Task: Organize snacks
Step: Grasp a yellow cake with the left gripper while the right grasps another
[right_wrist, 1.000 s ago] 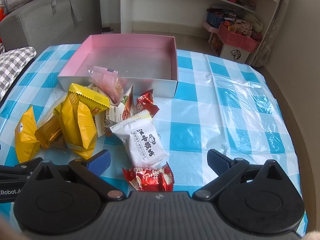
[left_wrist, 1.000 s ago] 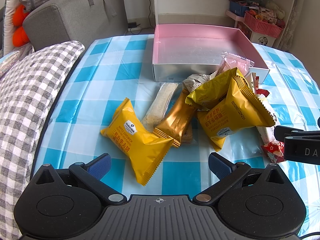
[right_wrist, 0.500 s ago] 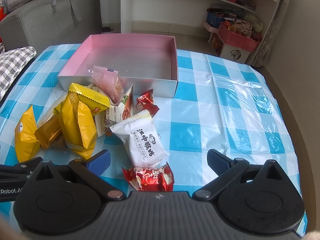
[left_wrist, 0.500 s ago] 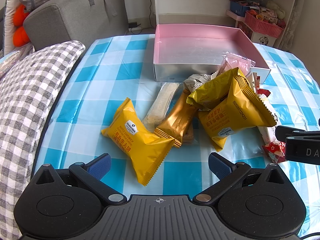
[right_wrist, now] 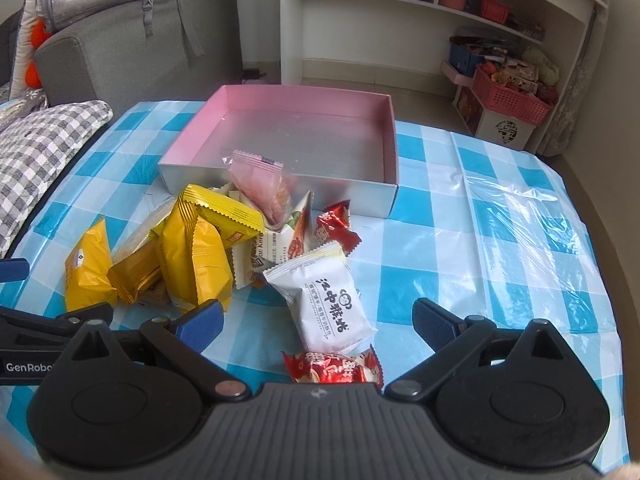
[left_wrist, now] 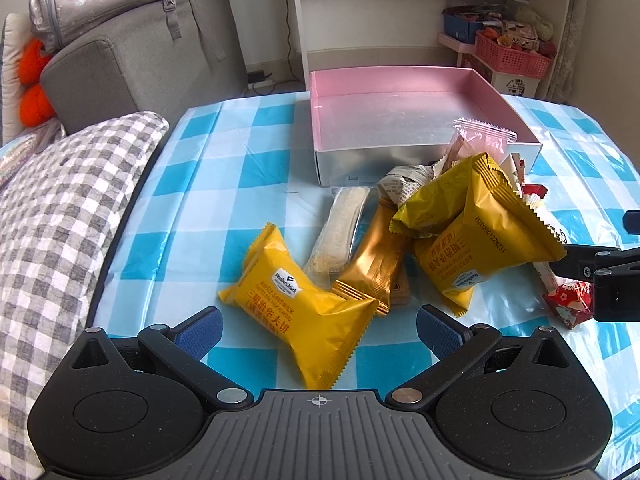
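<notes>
A pile of snack packets lies on the blue checked tablecloth in front of an empty pink box (left_wrist: pixel 420 120), also in the right wrist view (right_wrist: pixel 296 136). My left gripper (left_wrist: pixel 318 326) is open, its fingers on either side of a yellow Member's Mark packet (left_wrist: pixel 304 312). My right gripper (right_wrist: pixel 316 324) is open around a white packet (right_wrist: pixel 328 304), with a red packet (right_wrist: pixel 332 370) just below it. Two more yellow packets (left_wrist: pixel 472 236), a gold packet (left_wrist: pixel 376 260), a pale bar (left_wrist: pixel 340 232) and a pink packet (right_wrist: pixel 260 184) are heaped together.
A checked cushion (left_wrist: pixel 60 216) lies along the table's left edge. A grey sofa (left_wrist: pixel 140 56) and white shelves (left_wrist: pixel 432 8) stand behind the table. A pink basket (right_wrist: pixel 510 98) sits on the floor at the right. Bare tablecloth (right_wrist: pixel 500 240) lies right of the pile.
Both grippers have tilted or drawn back a little, so the box and the room behind sit lower in view. The packets have not moved.
</notes>
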Available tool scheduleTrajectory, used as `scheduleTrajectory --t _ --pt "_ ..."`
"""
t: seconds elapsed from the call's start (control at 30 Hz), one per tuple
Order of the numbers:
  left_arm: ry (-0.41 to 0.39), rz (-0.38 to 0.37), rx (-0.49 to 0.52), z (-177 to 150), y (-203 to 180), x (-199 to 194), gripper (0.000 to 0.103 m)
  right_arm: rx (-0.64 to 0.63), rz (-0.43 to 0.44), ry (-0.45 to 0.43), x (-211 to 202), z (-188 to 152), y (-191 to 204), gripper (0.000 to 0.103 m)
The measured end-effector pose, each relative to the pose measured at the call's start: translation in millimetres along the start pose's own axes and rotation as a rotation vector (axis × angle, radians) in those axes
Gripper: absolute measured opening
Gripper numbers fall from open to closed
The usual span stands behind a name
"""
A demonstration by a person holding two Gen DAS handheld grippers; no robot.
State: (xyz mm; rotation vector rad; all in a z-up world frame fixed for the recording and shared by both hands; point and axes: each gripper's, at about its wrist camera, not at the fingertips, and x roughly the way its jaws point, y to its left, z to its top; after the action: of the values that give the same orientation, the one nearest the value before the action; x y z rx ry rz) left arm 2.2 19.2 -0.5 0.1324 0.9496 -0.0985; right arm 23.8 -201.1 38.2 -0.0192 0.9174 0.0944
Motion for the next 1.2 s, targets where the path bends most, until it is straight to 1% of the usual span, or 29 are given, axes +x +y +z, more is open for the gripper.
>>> scheduleTrajectory --t 0.07,0.13,0.23,0.3,0.43,0.57,0.63,0.7,0.73,0.87,1.07,1.2 --pt "-0.006 -0.029 -0.003 0.3 5.4 0.8 0.103 0.014 0.046 0.0 1.0 0.8 -0.8 0.095" --pt "-0.018 -0.048 0.006 1.1 10.6 0.8 0.102 0.026 0.085 -0.003 0.9 0.8 -2.1 0.094" --pt "-0.018 -0.06 0.015 4.1 20.2 2.9 0.101 0.038 0.12 -0.012 -1.6 1.7 -3.5 0.092" --pt "-0.006 -0.079 0.001 7.1 30.0 4.3 0.099 0.052 0.141 -0.016 -3.8 2.7 -5.7 0.091" --pt "0.026 -0.131 -0.026 10.9 48.2 8.3 0.099 0.086 0.204 -0.022 -5.4 3.8 -8.9 0.088" --pt "0.06 -0.161 -0.065 11.0 60.3 19.1 0.092 0.076 0.303 -0.004 -2.4 3.1 -1.8 0.082" --pt "0.09 -0.182 -0.121 11.3 69.1 27.6 0.087 0.104 0.369 0.032 2.5 3.2 1.4 0.081" --pt "0.102 -0.197 -0.167 12.5 76.0 33.0 0.081 0.151 0.431 0.073 8.6 4.0 4.8 0.08" --pt "0.104 -0.2 -0.185 12.9 78.4 34.2 0.08 0.164 0.443 0.087 11.6 4.6 7.0 0.079" --pt "0.112 -0.21 -0.246 15.0 84.9 38.5 0.075 0.229 0.45 0.131 22.4 10.4 14.7 0.078" --pt "0.106 -0.203 -0.304 23.4 86.3 44.7 0.072 0.356 0.446 0.167 38.3 17.3 19.9 0.078" --pt "0.136 -0.168 -0.31 23.6 79.0 56.8 0.061 0.406 0.404 0.199 50.3 16.5 27.1 0.074"
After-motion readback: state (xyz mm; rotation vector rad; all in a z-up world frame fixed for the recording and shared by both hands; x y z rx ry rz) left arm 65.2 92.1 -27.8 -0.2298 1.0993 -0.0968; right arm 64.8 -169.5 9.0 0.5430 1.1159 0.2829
